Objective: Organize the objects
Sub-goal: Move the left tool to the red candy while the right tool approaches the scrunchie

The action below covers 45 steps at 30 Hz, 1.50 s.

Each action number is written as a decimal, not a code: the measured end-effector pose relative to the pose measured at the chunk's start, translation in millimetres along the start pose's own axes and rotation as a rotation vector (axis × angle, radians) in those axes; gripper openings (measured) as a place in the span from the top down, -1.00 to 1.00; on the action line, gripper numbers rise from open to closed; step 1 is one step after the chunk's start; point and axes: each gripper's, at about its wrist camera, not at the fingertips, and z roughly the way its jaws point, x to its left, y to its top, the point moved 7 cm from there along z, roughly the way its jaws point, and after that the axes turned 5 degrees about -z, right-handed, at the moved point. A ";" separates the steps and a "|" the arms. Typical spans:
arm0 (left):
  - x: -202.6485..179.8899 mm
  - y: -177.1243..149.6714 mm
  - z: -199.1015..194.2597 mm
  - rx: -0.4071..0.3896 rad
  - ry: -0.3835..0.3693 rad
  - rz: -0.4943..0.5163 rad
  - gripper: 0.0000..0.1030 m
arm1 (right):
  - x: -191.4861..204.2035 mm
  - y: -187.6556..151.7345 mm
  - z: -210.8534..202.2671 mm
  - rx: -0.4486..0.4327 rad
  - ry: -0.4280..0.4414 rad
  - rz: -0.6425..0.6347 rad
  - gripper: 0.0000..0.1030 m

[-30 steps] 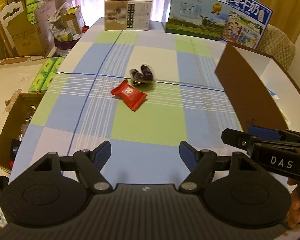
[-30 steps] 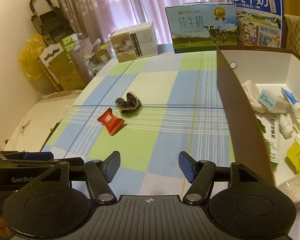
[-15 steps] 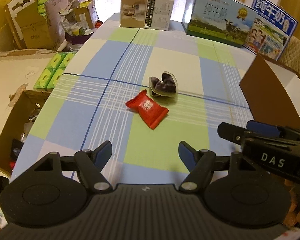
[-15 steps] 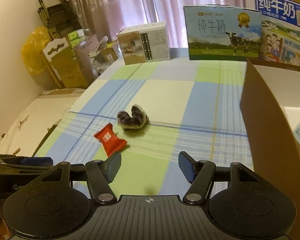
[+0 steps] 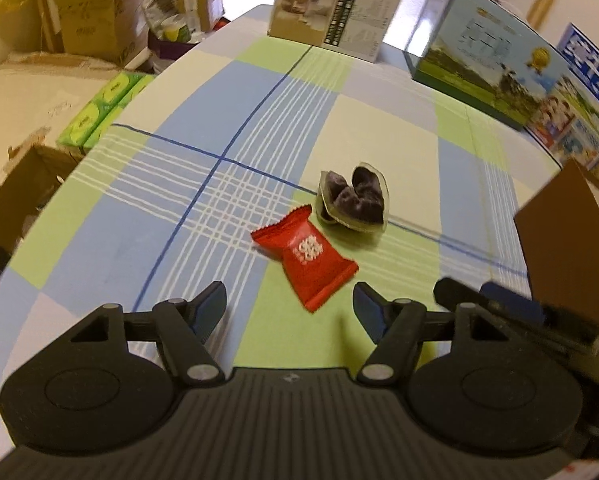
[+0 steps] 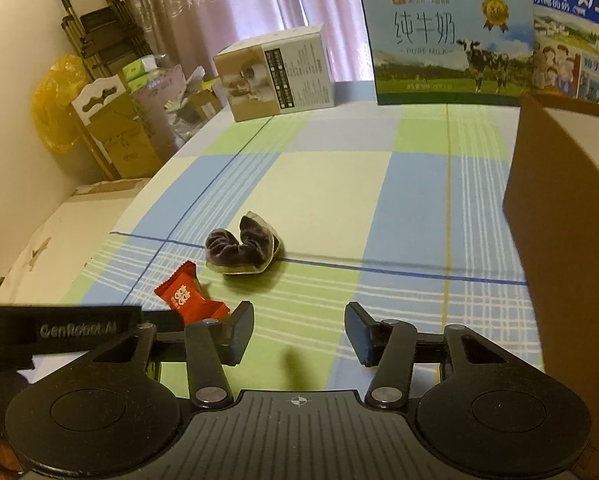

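Note:
A red candy packet point(image 5: 305, 256) lies on the checked tablecloth, just ahead of my open, empty left gripper point(image 5: 289, 310). A clear packet of dark plush point(image 5: 353, 200) lies right behind it. In the right wrist view the red packet point(image 6: 187, 298) sits just left of my open, empty right gripper point(image 6: 299, 330), and the dark plush packet point(image 6: 241, 250) lies further ahead. A brown cardboard box point(image 6: 567, 216) stands at the right; its inside is hidden.
A beige carton point(image 6: 275, 74) and milk cartons point(image 6: 447, 44) stand along the table's far edge. Cardboard boxes and green packs point(image 5: 99, 112) crowd the floor left of the table. The brown box wall point(image 5: 567, 240) is close on the right.
Both grippers have moved forward and lower toward the two packets. The red packet now lies close in front of the left gripper. The box's contents have left the right view.

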 end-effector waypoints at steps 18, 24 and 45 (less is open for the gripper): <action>-4.8 16.0 41.0 -0.018 0.036 -0.031 -0.15 | -9.3 -3.6 21.9 0.010 0.029 0.021 0.06; 6.1 20.4 35.4 -0.068 0.126 0.044 -0.06 | -3.0 -3.9 22.0 -0.002 0.050 0.015 0.05; 44.4 46.0 34.8 -0.119 0.202 0.067 -0.03 | 52.4 23.4 74.8 -0.073 0.010 -0.225 -0.16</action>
